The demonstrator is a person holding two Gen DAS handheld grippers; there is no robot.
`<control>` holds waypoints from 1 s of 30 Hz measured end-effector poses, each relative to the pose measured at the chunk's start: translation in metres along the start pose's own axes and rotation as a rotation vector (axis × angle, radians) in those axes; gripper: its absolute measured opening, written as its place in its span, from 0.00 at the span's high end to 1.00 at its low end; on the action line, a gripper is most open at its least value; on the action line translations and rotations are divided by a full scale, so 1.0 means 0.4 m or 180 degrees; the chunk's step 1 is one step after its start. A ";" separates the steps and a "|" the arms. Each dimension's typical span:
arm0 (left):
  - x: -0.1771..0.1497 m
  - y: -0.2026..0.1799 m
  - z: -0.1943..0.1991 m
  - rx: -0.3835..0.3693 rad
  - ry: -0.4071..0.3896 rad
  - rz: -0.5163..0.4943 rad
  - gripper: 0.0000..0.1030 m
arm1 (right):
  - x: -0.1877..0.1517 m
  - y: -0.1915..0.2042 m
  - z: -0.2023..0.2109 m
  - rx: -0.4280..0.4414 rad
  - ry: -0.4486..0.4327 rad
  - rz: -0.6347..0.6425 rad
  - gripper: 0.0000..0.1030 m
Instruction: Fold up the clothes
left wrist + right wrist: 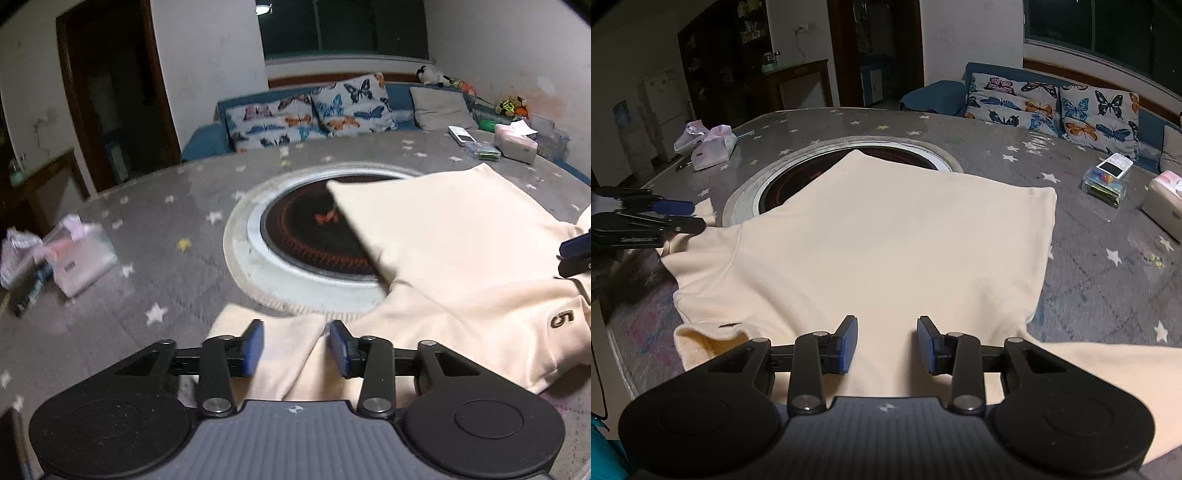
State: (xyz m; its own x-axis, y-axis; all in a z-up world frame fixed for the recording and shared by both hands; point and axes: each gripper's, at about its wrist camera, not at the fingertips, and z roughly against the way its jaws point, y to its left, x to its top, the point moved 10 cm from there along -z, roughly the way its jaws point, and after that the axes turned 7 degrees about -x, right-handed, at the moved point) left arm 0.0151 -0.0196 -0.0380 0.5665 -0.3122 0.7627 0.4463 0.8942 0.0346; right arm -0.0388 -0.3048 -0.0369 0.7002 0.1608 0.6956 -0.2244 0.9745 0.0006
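1. A round grey table covered with a star-patterned cloth [1089, 280] is carrying the work, and a circular black heater plate ringed in white [306, 236] is sitting sunk in its middle; a corner of the garment is lying over that plate.
2. A pale pink tissue pack in clear plastic [713, 147] is resting near the table's far left edge, well apart from the garment. A white remote control [1115, 164] is lying on a small clear plastic box [1102, 186], and the box is holding colourful items too small to make out. A cream tissue box [1163, 205] is standing just beside them.
3. Butterfly-print cushions [310, 110] are leaning on a blue sofa [207, 142] behind the table.
4. The cream sweatshirt with a dark numeral 5 [886, 236] is lying spread on the near side of the table, one fold turned over toward the heater.
5. The left gripper [296, 345] is hovering with its blue pads parted over a sleeve, grasping nothing.
6. The right gripper [887, 343] is likewise standing released, pads spread wide above the cream fabric, with nothing pinched between them.
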 end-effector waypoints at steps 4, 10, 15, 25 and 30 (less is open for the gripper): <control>-0.010 0.022 0.011 -0.0064 -0.0043 0.0079 0.90 | -0.010 0.003 -0.002 -0.0011 0.0014 -0.0011 0.65; 0.030 0.156 0.091 0.0289 -0.0475 0.0557 0.97 | -0.009 0.004 -0.002 -0.0031 0.0013 -0.0011 0.64; 0.040 0.306 0.186 0.0544 -0.1023 0.1306 0.97 | -0.011 0.006 -0.003 -0.0041 0.0023 -0.0007 0.63; -0.120 0.375 0.129 0.0804 -0.0386 0.1732 0.90 | -0.008 0.022 -0.008 -0.0034 0.0064 0.0091 0.59; -0.088 0.351 0.129 0.0789 -0.0378 0.1548 0.75 | -0.006 0.026 -0.005 -0.0025 0.0061 0.0094 0.59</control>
State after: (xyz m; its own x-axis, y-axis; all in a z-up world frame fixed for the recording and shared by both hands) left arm 0.0222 0.1333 -0.0266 0.5782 0.1807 0.7957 -0.0315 0.9794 -0.1995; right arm -0.0414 -0.2948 -0.0397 0.7063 0.1924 0.6813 -0.2399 0.9705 -0.0254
